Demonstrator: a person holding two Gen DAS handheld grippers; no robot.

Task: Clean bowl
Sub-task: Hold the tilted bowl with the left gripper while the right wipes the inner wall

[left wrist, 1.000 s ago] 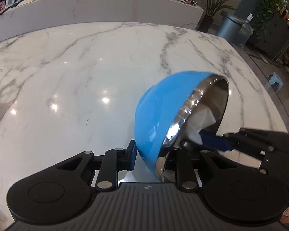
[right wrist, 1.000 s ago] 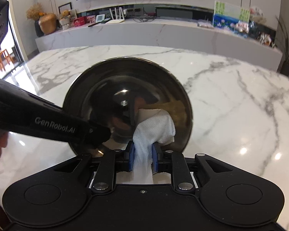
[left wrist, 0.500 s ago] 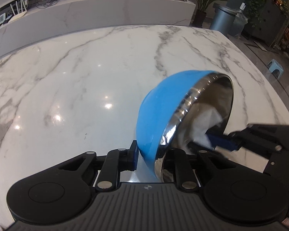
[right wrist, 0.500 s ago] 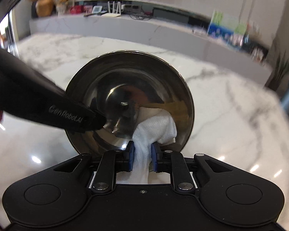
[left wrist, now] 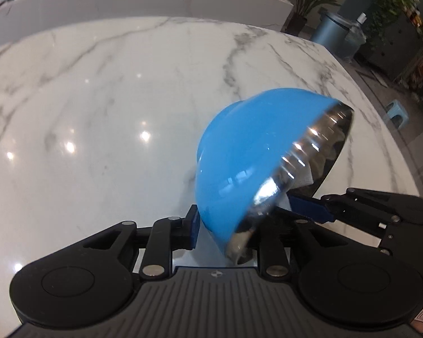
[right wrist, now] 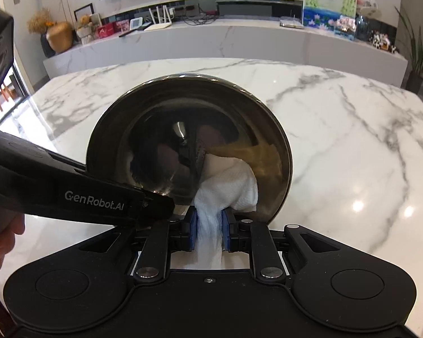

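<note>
1. Since the earlier frame, my left gripper (left wrist: 225, 231) has tilted the bowl (left wrist: 248, 163) further rightward; it clamps the rim above the marble table (left wrist: 98, 98).
2. My right gripper (right wrist: 208, 225), closed on the white paper towel (right wrist: 228, 186), presses it inside the bowl's steel interior.

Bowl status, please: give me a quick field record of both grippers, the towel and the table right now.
bowl: blue-outside, shiny steel-inside round bowl, tipped on its side, lifted off the table
left gripper: shut on the bowl rim, one of the fingers on the blue outer wall
right gripper: shut on the towel
towel: white paper towel wad pressed against the lower inside wall of the bowl
table: white grey-veined marble tabletop
</note>
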